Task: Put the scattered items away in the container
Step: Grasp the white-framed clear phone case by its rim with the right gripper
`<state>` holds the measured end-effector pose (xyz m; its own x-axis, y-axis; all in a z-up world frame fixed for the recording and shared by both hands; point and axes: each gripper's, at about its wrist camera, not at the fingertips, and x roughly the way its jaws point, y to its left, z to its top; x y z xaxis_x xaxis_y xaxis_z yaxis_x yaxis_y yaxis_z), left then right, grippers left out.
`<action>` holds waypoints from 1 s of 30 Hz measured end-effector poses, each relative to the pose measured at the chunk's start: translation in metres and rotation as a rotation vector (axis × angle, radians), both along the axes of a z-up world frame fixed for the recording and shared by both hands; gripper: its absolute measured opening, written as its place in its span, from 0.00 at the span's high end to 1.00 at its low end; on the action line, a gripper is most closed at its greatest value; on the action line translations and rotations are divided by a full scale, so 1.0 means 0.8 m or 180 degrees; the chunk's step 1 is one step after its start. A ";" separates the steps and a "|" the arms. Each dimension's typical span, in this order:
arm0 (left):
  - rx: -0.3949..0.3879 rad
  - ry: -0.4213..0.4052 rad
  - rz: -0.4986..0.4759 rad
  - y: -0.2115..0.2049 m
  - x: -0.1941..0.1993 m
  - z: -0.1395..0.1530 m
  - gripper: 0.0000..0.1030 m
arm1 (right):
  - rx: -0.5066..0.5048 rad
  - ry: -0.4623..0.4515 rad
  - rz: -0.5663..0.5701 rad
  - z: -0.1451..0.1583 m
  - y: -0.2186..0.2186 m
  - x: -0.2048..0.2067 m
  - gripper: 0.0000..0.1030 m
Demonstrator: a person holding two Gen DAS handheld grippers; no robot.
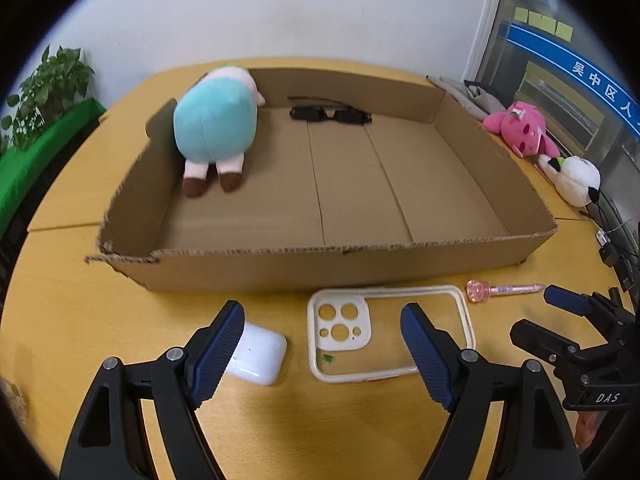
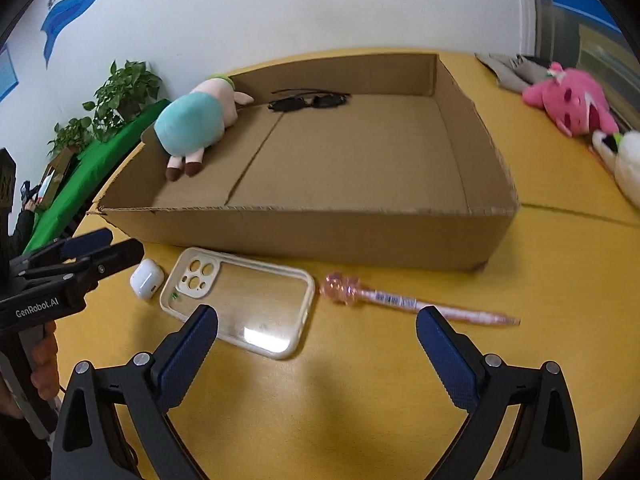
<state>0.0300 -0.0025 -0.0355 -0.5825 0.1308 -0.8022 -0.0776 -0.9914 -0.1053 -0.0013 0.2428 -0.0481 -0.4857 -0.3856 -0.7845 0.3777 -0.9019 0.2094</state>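
A shallow cardboard box [image 1: 280,268] [image 2: 320,232] stands on the yellow table. In it lie a teal and pink plush toy [image 1: 214,124] [image 2: 192,120] and black sunglasses [image 1: 330,114] [image 2: 308,102]. In front of the box lie a white earbud case [image 1: 258,354] [image 2: 147,279], a cream phone case [image 1: 340,324] [image 2: 196,276] and a pink pen [image 1: 504,290] [image 2: 400,302]. My left gripper [image 1: 322,320] is open, above the earbud case and phone case. My right gripper [image 2: 316,324] is open, near the phone case and pen.
A pink plush [image 1: 520,128] [image 2: 572,100], a white plush [image 1: 572,178] [image 2: 624,160] and a grey cloth [image 1: 464,94] lie at the table's right edge. Potted plants [image 1: 48,92] [image 2: 116,100] stand at the left. Cables [image 1: 612,248] lie at the right.
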 end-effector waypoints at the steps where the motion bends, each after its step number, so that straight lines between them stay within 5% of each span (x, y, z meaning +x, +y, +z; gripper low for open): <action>1: -0.0012 -0.0032 0.0011 0.000 0.000 -0.005 0.22 | -0.0026 -0.0023 0.0003 -0.004 0.001 -0.001 0.02; 8: 0.0024 -0.0255 -0.0006 -0.004 -0.007 -0.034 0.27 | -0.0023 -0.0114 0.0075 -0.026 -0.009 -0.004 0.07; 11: 0.0083 -0.0365 -0.0090 -0.001 -0.010 -0.045 0.49 | -0.0011 -0.0163 0.0141 -0.034 -0.018 -0.005 0.12; 17: 0.0168 -0.0583 -0.0194 0.002 -0.015 -0.068 0.72 | 0.0023 -0.0243 0.0250 -0.051 -0.033 -0.010 0.22; 21: 0.0153 -0.0585 -0.0284 0.005 -0.011 -0.070 0.78 | 0.0099 -0.0194 0.0339 -0.057 -0.040 -0.008 0.39; 22: 0.0168 -0.0590 -0.0291 0.004 -0.010 -0.070 0.79 | 0.0113 -0.0185 0.0350 -0.058 -0.041 -0.008 0.57; 25: 0.0172 -0.0600 -0.0278 0.002 -0.007 -0.071 0.81 | 0.0202 -0.0146 0.0303 -0.059 -0.037 -0.008 0.82; 27: 0.0230 -0.0623 -0.0271 -0.002 -0.004 -0.071 0.84 | 0.0202 -0.0147 0.0301 -0.060 -0.031 -0.007 0.90; 30: 0.0305 -0.0642 -0.0295 -0.001 0.004 -0.071 0.87 | 0.0224 -0.0128 0.0312 -0.059 -0.024 0.002 0.90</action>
<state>0.0333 -0.0035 -0.0926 -0.3937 0.2573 -0.8825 -0.1356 -0.9658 -0.2211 0.0003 0.2235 -0.0956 -0.4161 -0.3729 -0.8293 0.4573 -0.8741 0.1636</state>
